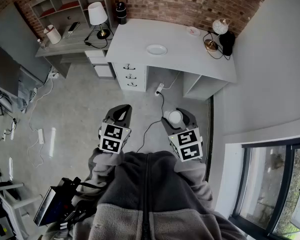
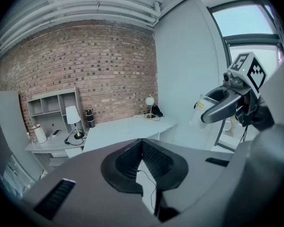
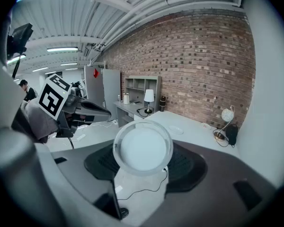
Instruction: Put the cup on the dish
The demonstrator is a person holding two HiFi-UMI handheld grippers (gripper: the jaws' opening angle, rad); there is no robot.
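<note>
- A grey fleece jacket (image 1: 155,194), soft and thick, with a dark zip (image 1: 146,204) down the front, sits behind both tools.
- Its sleeves (image 1: 102,160) are the same grey and fall in loose folds right behind each tool.
- The left gripper (image 1: 121,109) has a smooth pale-grey shell. Black ribbed pads (image 2: 128,159) line the inside of its jaws.
- The right gripper (image 1: 179,115) is built the same, with dark ribbed pads (image 3: 187,162).
- Each tool carries a white marker cube (image 1: 113,137) printed with black squares at its rear end.
</note>
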